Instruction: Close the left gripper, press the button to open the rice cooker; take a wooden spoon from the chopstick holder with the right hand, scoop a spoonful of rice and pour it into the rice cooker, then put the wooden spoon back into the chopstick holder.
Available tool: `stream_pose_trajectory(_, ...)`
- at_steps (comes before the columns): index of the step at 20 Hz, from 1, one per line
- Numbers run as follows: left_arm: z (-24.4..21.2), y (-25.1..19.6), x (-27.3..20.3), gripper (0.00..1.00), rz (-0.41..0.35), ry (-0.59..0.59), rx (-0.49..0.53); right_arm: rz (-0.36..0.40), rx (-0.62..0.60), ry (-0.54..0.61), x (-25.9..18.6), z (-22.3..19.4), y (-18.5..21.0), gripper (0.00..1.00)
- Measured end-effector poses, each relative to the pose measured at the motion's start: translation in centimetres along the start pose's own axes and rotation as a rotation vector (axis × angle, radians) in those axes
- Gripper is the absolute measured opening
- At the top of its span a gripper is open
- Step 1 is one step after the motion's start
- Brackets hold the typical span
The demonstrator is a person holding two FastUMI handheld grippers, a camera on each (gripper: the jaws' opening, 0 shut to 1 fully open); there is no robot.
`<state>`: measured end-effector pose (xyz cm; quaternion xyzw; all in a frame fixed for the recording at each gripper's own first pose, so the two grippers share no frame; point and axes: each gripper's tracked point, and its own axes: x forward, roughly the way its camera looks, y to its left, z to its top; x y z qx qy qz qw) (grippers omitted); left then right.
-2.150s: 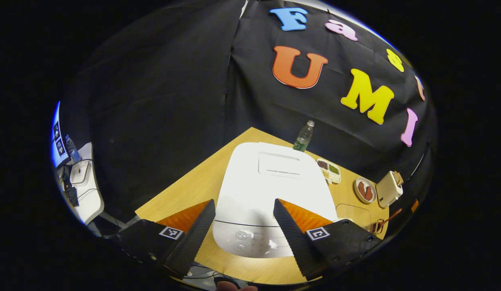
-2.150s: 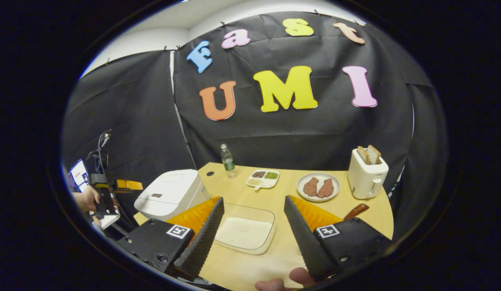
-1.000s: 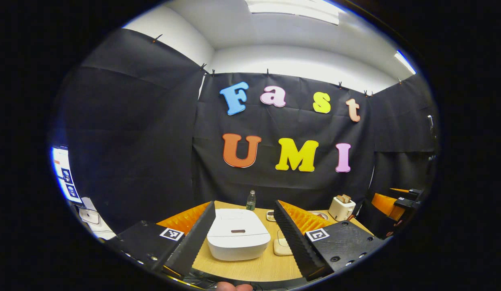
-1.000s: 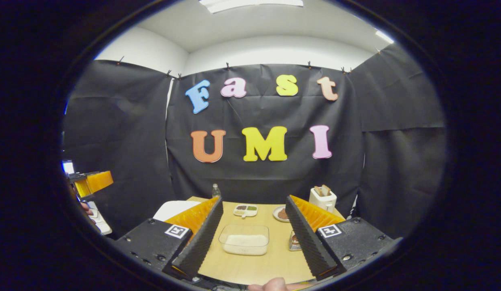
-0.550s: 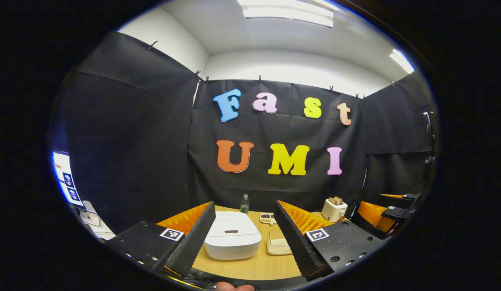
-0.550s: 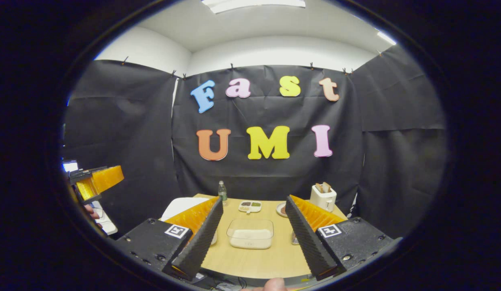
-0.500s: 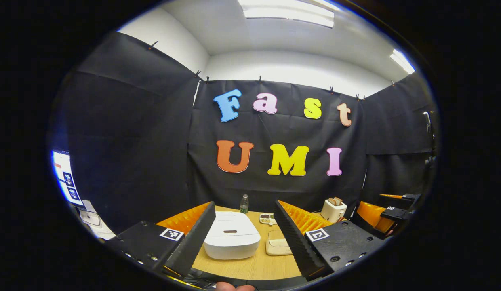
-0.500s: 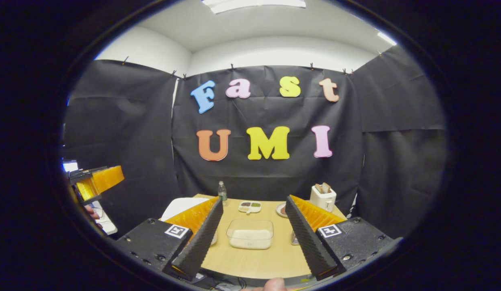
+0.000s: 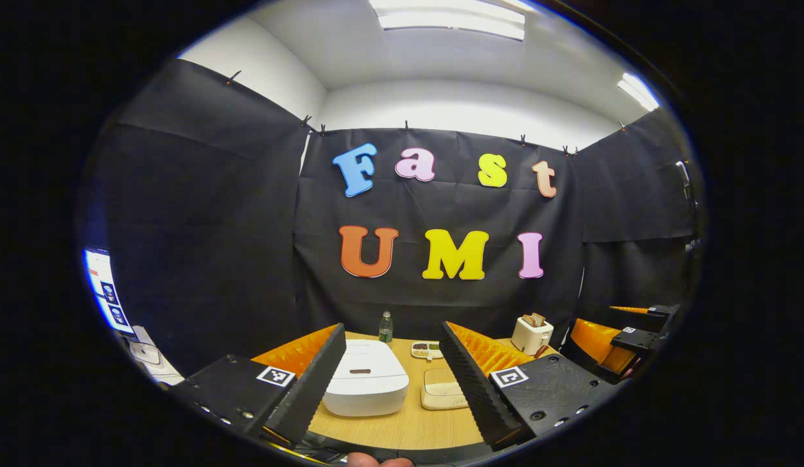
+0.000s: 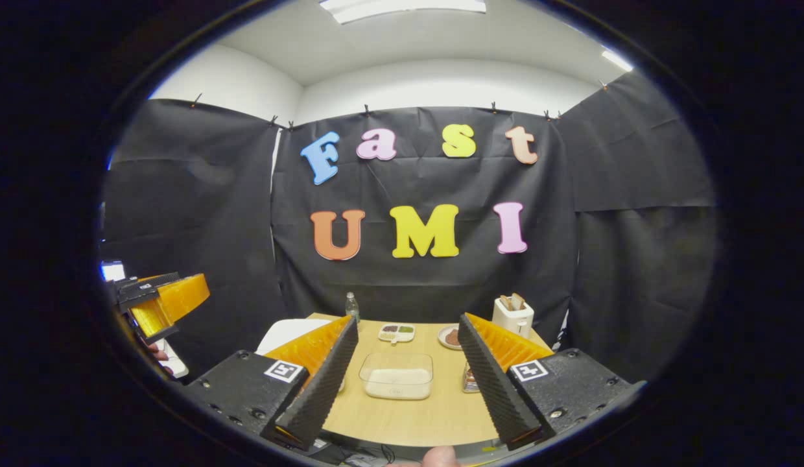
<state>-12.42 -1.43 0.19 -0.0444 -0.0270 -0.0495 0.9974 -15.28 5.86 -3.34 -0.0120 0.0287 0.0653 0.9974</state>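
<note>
**A:** In the left gripper view, why is the left gripper [image 9: 392, 383] held back from the wooden table [image 9: 408, 428]?

**B:** I'd judge nothing has begun. Its fingers stand wide apart and empty, framing the white, rounded rice cooker [image 9: 365, 386], whose lid is down. The task wants them closed before pressing the button, so that comes first. A clear rectangular tub of white rice [image 9: 443, 395] sits just beside the cooker; a plastic water bottle [image 9: 385, 327], a divided dish [image 9: 426, 350] and a white toaster [image 9: 530, 333] stand behind.

**A:** And the right gripper view?

**B:** The right gripper [image 10: 408, 379] is likewise spread and holds nothing, framing the tub. This view adds the small chopstick holder [image 10: 469, 379], beside the tub and half hidden by a finger; I can't make out the wooden spoon. It also shows a round plate of brown food [image 10: 450, 337], while the cooker is mostly covered. Each view catches the other gripper at its edge.
</note>
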Motion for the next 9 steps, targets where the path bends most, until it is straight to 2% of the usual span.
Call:
stream_pose_trajectory(1, 0.0, -0.3, 0.0, 0.94, -0.005, 0.002, 0.002, -0.003, 0.003, 0.0, -0.1, 0.0, -0.1, 0.96)
stream_pose_trajectory(2, -0.1, -0.4, 0.1, 0.94, -0.004, 0.005, 0.007, -0.008, 0.006, 0.003, -0.2, 0.0, -0.4, 1.0)
stream_pose_trajectory(9, -1.0, -2.4, -0.6, 0.94, -0.024, 0.021, 0.028, -0.039, 0.029, 0.017, -0.7, -0.1, -1.9, 1.0)
